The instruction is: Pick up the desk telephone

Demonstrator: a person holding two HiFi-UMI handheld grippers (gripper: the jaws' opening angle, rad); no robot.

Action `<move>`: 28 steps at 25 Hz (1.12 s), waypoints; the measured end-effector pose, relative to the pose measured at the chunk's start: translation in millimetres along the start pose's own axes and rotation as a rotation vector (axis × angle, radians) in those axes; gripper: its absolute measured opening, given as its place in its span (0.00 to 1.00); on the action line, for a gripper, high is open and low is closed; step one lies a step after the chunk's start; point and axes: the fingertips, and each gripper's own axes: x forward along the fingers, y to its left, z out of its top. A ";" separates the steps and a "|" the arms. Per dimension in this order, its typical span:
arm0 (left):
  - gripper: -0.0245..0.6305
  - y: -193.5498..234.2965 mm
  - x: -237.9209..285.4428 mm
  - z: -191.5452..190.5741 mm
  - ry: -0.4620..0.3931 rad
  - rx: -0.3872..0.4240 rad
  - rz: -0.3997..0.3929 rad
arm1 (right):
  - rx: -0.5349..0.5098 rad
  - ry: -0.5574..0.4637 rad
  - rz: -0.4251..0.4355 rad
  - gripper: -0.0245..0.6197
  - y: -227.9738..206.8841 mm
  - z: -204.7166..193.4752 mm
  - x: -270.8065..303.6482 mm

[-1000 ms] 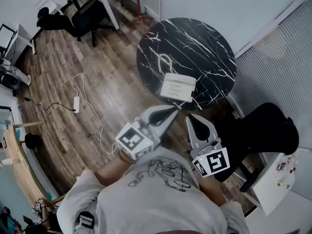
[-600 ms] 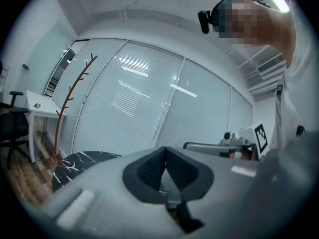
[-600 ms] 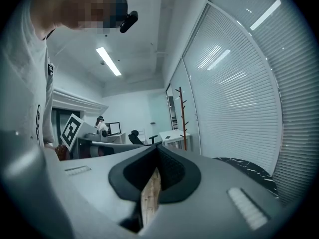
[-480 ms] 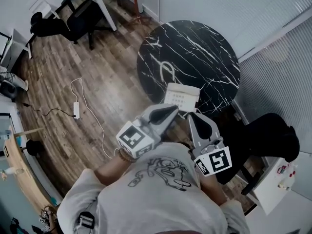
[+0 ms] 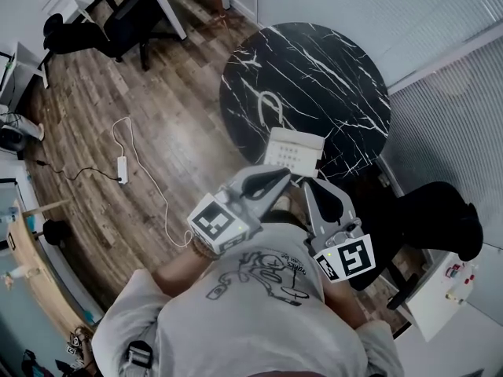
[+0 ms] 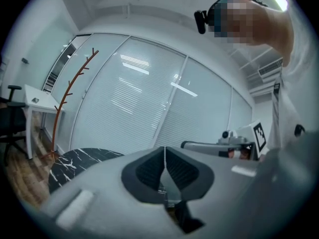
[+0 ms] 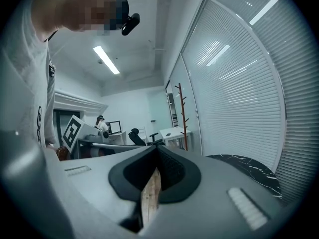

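One desk telephone (image 5: 293, 151) sits just ahead of both our gripper tips, on the near edge of the black marble table (image 5: 314, 69) | left gripper (image 5: 280, 181): jaws pressed together, empty | right gripper (image 5: 311, 188): same, alongside.

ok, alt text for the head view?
From above, a person holds the left gripper and right gripper, both shut and empty, close to a white telephone at the near edge of a round black marble table.

Round black white-veined marble table (image 5: 314, 61), a white desk telephone (image 5: 293, 151) at its near edge
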 end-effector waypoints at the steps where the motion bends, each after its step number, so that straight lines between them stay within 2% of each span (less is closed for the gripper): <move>1: 0.05 0.6 0.7 -0.9 -0.001 -0.003 0.003 | 0.000 0.001 0.003 0.05 -0.8 -0.8 0.3; 9: 0.10 9.9 12.3 -16.0 0.023 -0.029 0.031 | -0.004 0.041 0.000 0.05 -16.5 -13.3 0.2; 12: 0.13 22.1 18.9 -28.2 0.043 -0.032 0.049 | -0.001 0.066 -0.004 0.08 -27.9 -26.6 5.0; 17: 0.17 42.0 27.9 -54.7 0.105 -0.051 0.076 | 0.010 0.112 -0.027 0.17 -46.5 -49.5 11.5; 28: 0.38 98.5 47.1 -146.8 0.255 -0.099 0.130 | 0.058 0.255 -0.043 0.39 -91.5 -128.8 30.5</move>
